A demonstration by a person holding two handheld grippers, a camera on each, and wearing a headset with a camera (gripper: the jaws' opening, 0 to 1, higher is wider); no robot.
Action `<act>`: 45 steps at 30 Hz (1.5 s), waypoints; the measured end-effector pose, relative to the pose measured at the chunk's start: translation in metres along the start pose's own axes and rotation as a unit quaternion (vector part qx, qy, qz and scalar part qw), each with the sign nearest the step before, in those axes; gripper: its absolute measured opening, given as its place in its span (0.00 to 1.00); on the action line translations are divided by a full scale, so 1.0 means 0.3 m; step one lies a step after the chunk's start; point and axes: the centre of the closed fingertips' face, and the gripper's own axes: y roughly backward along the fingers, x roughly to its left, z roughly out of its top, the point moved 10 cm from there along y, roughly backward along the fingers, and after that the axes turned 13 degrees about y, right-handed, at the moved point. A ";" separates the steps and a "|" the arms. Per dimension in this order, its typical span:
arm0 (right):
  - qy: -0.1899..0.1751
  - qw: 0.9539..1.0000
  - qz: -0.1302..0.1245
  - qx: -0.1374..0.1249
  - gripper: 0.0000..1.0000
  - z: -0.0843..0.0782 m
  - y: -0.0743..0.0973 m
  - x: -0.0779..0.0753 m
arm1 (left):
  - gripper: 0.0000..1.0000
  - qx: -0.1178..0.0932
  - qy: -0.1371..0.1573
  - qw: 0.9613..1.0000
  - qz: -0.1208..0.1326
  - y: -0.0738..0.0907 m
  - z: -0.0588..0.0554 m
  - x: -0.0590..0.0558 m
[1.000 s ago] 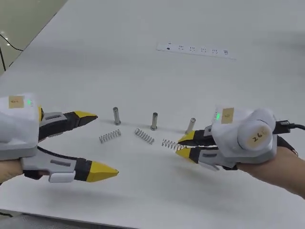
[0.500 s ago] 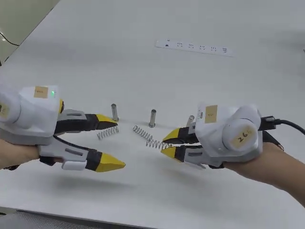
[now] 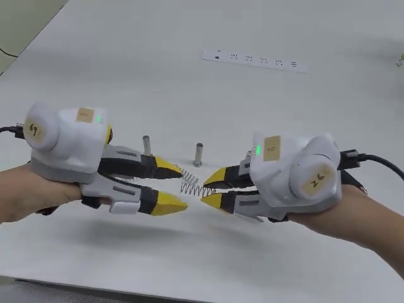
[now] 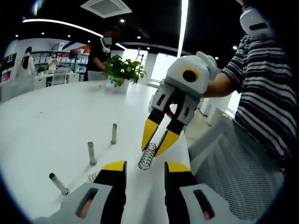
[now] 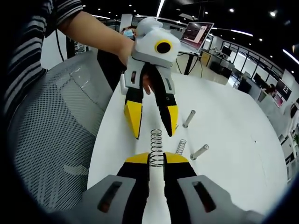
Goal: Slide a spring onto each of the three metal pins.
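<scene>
My right gripper [image 3: 208, 189] is shut on one end of a coil spring [image 3: 194, 187] and holds it just above the white table [image 3: 189, 88]. The spring [image 5: 156, 142] points at my left gripper [image 3: 182, 187], whose yellow-tipped jaws stand open around its free end without touching it. In the left gripper view the spring [image 4: 147, 157] hangs between the open left gripper [image 4: 145, 167] and the right gripper [image 4: 158, 142]. Two upright metal pins [image 3: 146, 144] [image 3: 199, 154] stand behind the grippers. Three bare pins [image 4: 113, 133] [image 4: 91, 152] [image 4: 58, 183] show in the left gripper view.
A white power strip [image 3: 255, 61] lies far back on the table. Another spring [image 5: 181, 146] lies on the table near two pins [image 5: 189, 119] [image 5: 200, 151]. A mesh chair [image 5: 56, 140] stands at the table's near edge.
The right gripper has lifted a spring off the table and carried it left. The left gripper has swung in to the right, its open jaws now facing the spring's free end.
</scene>
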 end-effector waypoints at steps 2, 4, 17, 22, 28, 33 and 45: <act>0.000 1.000 -0.001 -0.001 0.08 0.001 0.001 0.000 | 0.21 0.000 -0.001 1.000 -0.003 -0.005 0.001 0.002; -0.001 1.000 -0.001 -0.004 0.08 0.003 0.003 0.000 | 0.18 -0.002 0.000 1.000 -0.006 -0.008 0.002 0.002; -0.002 1.000 -0.003 -0.008 0.08 0.002 0.012 0.000 | 0.06 -0.007 -0.002 1.000 -0.012 -0.021 0.007 -0.006; -0.006 1.000 -0.003 -0.012 0.08 0.004 0.014 0.006 | 0.04 -0.005 -0.005 1.000 -0.013 -0.021 0.005 -0.008; -0.021 1.000 -0.002 -0.022 0.08 0.001 0.017 0.014 | 0.03 -0.003 -0.005 1.000 -0.024 -0.018 0.004 -0.014; -0.032 0.999 -0.001 -0.027 0.08 -0.006 0.016 0.022 | 0.02 0.007 -0.005 0.999 -0.037 -0.018 0.001 -0.013; -0.077 0.996 0.000 -0.045 0.11 -0.048 0.024 0.036 | 0.01 0.019 -0.006 0.999 -0.040 -0.023 -0.011 -0.018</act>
